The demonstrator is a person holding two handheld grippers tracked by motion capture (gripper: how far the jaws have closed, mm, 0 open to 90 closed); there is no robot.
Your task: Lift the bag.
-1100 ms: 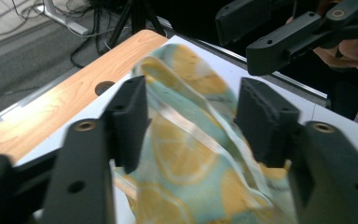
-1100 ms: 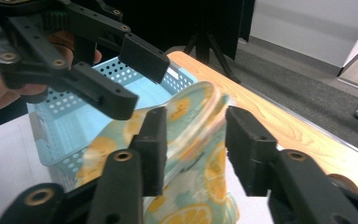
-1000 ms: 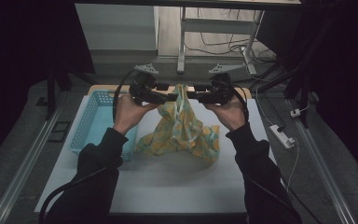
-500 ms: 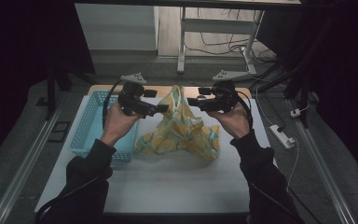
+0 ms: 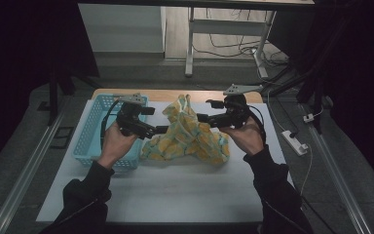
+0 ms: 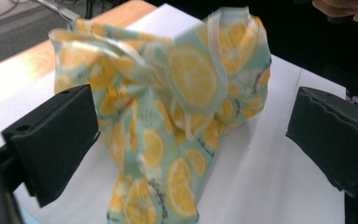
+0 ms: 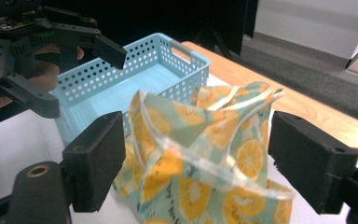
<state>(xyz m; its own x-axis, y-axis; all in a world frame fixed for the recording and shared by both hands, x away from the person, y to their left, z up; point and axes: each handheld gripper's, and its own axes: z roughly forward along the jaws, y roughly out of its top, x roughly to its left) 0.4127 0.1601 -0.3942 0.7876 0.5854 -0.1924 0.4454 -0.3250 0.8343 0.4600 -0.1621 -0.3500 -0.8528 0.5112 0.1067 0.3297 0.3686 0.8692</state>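
While both jaws gape, cloth (image 5: 187,139) lies between.

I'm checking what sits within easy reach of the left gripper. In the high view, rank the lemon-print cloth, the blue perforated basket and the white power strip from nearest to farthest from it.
From the left gripper:
1. Lemon-print cloth, crumpled right at the open jaws, toward the table's middle.
2. Blue perforated plastic basket, just behind the hand, at the table's left edge.
3. White power strip, off the table's right side, beyond the right gripper.
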